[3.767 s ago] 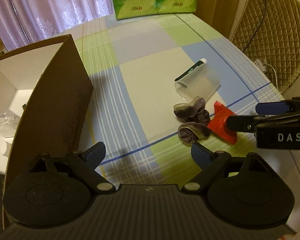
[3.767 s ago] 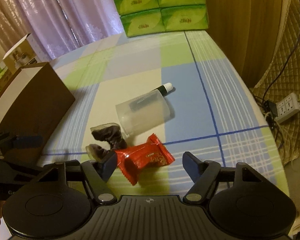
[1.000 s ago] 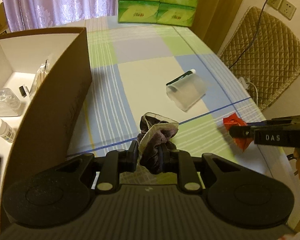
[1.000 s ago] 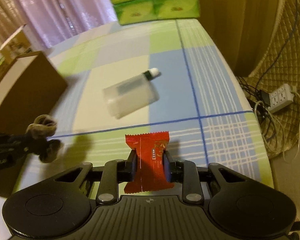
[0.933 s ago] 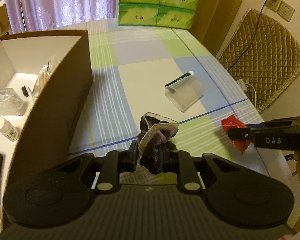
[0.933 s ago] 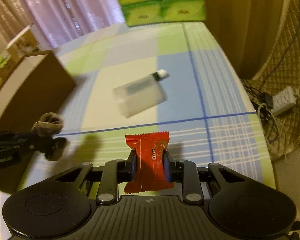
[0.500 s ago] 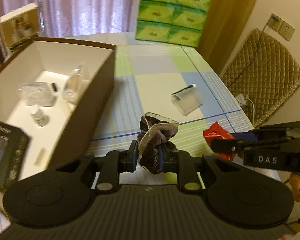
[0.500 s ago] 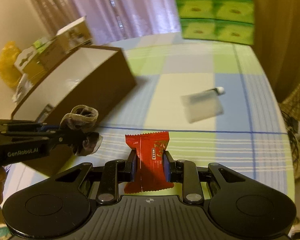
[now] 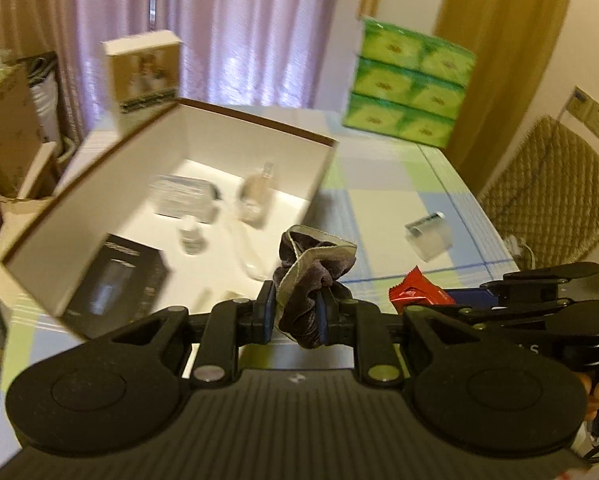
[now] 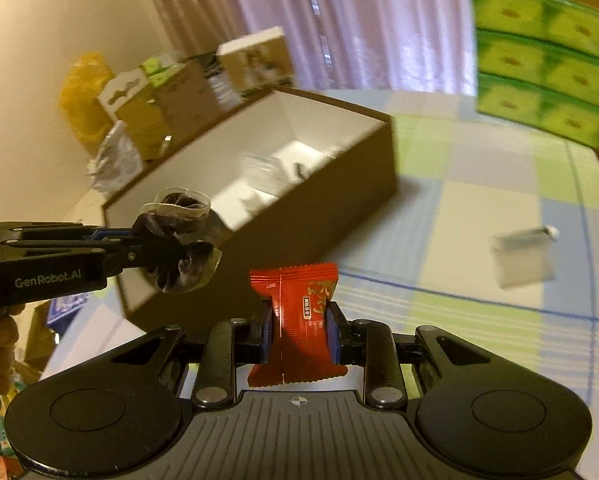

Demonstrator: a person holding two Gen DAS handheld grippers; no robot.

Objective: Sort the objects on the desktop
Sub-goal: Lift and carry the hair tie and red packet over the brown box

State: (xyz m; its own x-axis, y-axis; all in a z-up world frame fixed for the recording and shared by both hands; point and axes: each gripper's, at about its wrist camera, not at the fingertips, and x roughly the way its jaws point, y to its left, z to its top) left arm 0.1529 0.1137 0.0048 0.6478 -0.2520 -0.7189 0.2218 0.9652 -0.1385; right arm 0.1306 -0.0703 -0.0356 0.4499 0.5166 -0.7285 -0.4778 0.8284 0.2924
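Open brown box (image 9: 323, 168), white inside, standing on the checked surface (image 9: 383, 184). Contents as my left wrist view shows them: a black carton (image 9: 115, 280) at the near end, a small white-capped bottle (image 9: 189, 236), a clear packet (image 9: 183, 200), a slim clear bottle (image 9: 255, 192); all blurred, so no closer names. My right wrist view looks into the same box (image 10: 339, 184) from lower down and gives only pale smears on its floor.

My left gripper (image 9: 295, 316): closed on a dark purple scrunchie (image 9: 311, 264), held in the air at the box's near right edge, clear of the surface. The right wrist view shows that scrunchie (image 10: 179, 244) from the side, in front of the box wall.

My right gripper (image 10: 299, 336): clamped on a red snack packet (image 10: 299, 320), upright between the pads, off the surface. In the left wrist view only a corner of the packet (image 9: 415, 292) shows.

Left on the surface, well apart from the box: a translucent cup (image 9: 429, 236) on its side, with a white-tipped tube (image 9: 435, 216) touching or just behind it; I cannot tell which.

Back edge of the surface: stacked green tissue packs (image 9: 407, 84). Left wrist view only: a quilted chair back (image 9: 547, 196), wall sockets (image 9: 587, 110). Right wrist view only: a yellow bag (image 10: 83, 92) and cartons (image 10: 147, 108) beyond the box.
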